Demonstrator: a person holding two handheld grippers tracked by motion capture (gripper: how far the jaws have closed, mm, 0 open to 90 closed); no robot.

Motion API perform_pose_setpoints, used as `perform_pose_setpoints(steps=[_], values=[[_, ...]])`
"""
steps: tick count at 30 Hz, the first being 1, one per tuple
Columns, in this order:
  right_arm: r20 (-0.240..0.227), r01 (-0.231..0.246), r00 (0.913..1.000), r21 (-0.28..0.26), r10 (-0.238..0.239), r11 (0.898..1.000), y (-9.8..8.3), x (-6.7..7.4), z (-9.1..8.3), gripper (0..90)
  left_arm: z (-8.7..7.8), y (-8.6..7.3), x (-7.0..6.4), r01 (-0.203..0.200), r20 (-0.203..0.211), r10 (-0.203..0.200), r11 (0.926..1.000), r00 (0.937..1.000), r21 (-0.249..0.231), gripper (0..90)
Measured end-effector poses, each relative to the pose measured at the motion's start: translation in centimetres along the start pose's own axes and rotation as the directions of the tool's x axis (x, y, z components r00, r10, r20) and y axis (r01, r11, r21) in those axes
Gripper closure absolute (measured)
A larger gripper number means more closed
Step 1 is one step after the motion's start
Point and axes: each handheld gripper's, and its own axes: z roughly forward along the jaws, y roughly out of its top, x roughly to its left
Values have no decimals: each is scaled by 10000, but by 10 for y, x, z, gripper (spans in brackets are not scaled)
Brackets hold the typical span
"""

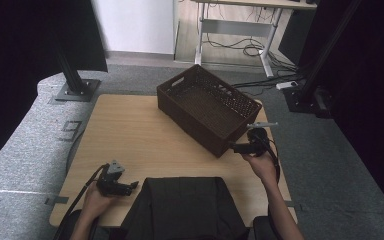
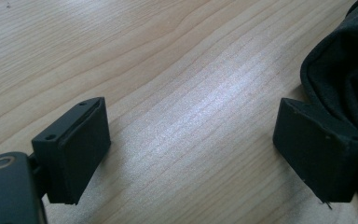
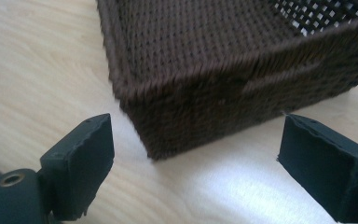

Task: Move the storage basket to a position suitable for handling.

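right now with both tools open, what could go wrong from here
The right tool points at a corner of the brown woven basket; pushing forward would probably slide or turn the basket on the table rather than grip its wall. The basket already reaches the table's far edge, so a shove might tip it off. The left tool sits beside the dark cloth; closing now may catch only a thin fold.
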Motion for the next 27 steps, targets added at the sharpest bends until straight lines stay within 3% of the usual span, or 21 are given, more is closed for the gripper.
perform_pose_setpoints(steps=[8,15,19,27], values=[[389,-123,9992,-38,124,9999,22,2,12,102,0,0,0,4,-7,-4,10000,10000,2,105],[829,11,9965,327,-38,9995,33,4,30,108,0,0,0,14,-17,-14,10000,10000,5,105],[1048,132,9943,570,-192,9983,33,5,37,113,0,0,0,28,-23,-28,10000,10000,1,105],[977,-236,9950,506,185,9984,26,-3,33,113,0,0,-1,46,-37,-46,10000,10000,1,105]])
